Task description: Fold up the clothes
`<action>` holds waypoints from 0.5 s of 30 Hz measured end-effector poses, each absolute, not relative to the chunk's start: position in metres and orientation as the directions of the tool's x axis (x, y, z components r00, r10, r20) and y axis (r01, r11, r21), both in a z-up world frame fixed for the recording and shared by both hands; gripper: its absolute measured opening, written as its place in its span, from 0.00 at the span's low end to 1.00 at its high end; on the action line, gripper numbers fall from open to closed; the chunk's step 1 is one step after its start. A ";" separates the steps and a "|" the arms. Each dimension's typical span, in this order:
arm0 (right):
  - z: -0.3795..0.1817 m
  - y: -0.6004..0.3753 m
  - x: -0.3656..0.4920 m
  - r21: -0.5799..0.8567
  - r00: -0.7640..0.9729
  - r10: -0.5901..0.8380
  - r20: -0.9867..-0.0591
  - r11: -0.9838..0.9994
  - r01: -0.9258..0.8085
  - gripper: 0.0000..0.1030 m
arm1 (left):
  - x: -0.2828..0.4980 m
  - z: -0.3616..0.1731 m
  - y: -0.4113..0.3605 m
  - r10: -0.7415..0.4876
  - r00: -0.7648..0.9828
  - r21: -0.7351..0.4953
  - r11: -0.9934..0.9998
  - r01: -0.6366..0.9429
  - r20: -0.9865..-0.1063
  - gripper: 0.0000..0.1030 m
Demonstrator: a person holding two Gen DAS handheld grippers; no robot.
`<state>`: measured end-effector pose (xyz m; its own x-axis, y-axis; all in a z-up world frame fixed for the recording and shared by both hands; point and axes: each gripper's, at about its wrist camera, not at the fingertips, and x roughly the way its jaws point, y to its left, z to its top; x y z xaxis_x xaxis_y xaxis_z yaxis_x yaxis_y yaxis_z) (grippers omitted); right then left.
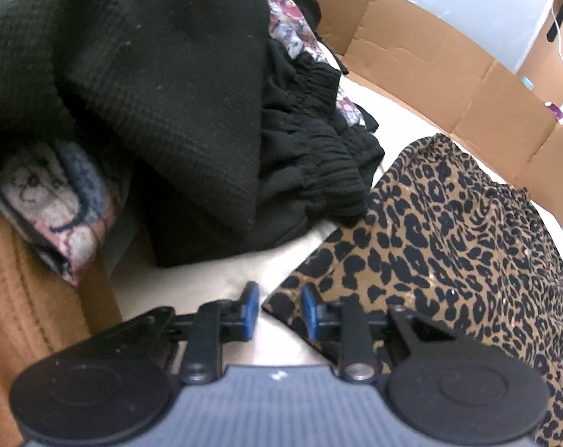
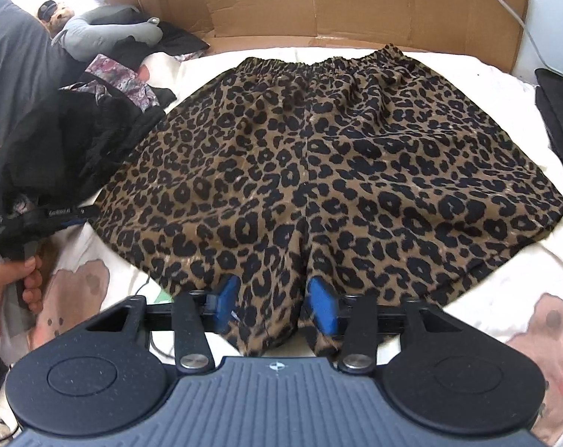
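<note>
Shorts: we've got brown leopard-print fabric shorts (image 2: 330, 164) spread flat on the white bed sheet (image 2: 505, 272), waistband at the far side.
Right tool (image 2: 274, 305): blue pads spread, crotch hem bunched between them.
Left tool (image 1: 280, 309): spread too, empty, right at the shorts' corner.
Pile: heap of black knit clothes (image 1: 177, 104) to the left of the shorts.

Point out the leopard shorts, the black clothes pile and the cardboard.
leopard shorts (image 2: 330, 156): right wrist view, middle front panel.
black clothes pile (image 1: 162, 85): left wrist view, top knit garment.
cardboard (image 2: 318, 3): right wrist view, flat middle panel.
</note>
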<state>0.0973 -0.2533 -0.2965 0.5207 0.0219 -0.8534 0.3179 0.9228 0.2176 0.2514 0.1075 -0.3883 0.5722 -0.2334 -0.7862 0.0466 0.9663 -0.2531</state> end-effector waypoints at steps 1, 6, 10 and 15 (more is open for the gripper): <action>-0.298 -0.255 0.100 0.220 0.517 0.021 -0.856 0.920 0.326 0.24 | 0.251 -0.388 0.108 -0.238 0.572 -0.257 0.965 0.048 -0.785 0.19; -0.303 -0.257 0.108 0.197 0.509 0.000 -0.861 0.922 0.333 0.24 | 0.243 -0.379 0.111 -0.265 0.582 -0.290 0.956 0.051 -0.769 0.06; -0.311 -0.260 0.116 0.188 0.498 -0.011 -0.867 0.919 0.347 0.24 | 0.235 -0.364 0.116 -0.293 0.616 -0.338 0.940 0.045 -0.731 0.07; -0.316 -0.266 0.132 0.207 0.504 -0.029 -0.863 0.890 0.406 0.24 | 0.236 -0.368 0.121 -0.304 0.607 -0.360 0.933 0.032 -0.734 0.12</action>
<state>0.1316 -0.2656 -0.3161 0.5036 -0.0290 -0.8635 0.4057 0.8903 0.2067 0.2359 0.1211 -0.3678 0.6069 -0.3039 -0.7344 0.0318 0.9326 -0.3596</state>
